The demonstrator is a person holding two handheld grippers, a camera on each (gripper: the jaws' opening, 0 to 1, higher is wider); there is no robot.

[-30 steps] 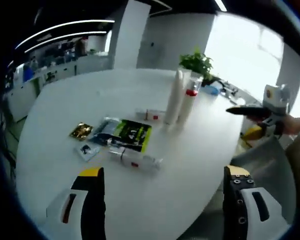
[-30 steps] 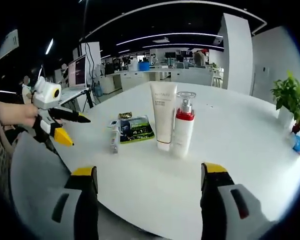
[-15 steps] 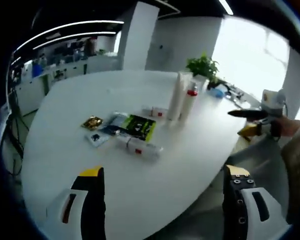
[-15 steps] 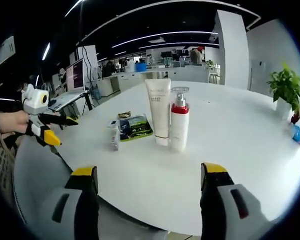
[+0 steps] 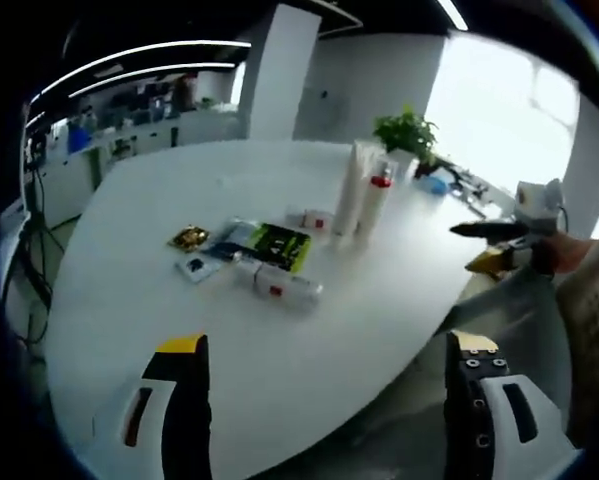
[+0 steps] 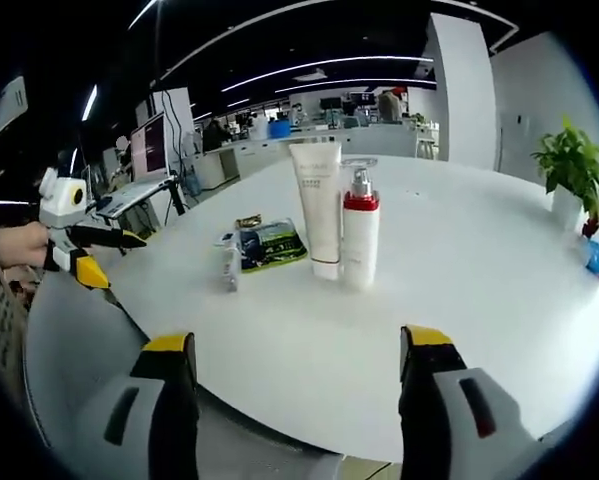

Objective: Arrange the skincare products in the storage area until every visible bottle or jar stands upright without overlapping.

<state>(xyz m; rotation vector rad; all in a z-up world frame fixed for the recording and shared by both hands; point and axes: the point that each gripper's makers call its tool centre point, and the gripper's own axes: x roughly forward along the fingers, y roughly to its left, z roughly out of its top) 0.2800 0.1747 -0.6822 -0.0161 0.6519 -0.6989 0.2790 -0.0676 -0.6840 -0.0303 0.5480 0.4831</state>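
Hand-held grippers wide open, both off the counter

Left hand-held gripper (image 5: pixel 321 400) hangs at the near edge of the white counter (image 5: pixel 139 230), jaws spread wide with nothing between them. Right hand-held gripper (image 6: pixel 295 405) sits likewise at its own edge, jaws far apart and empty; in the left gripper view it is held out level past the counter's rim, a hand (image 5: pixel 569 252) behind it. A white tube (image 6: pixel 316 208) and a red-collared pump bottle (image 6: pixel 360 238) stand upright, side by side and just touching or nearly so. Near them a clear bottle (image 5: pixel 277 288) lies flat, beside a green-and-black sachet (image 5: pixel 274 246), a gold packet (image 5: pixel 188 238) and a small box (image 5: pixel 311 220). A potted plant (image 6: pixel 571 170) stands well apart.
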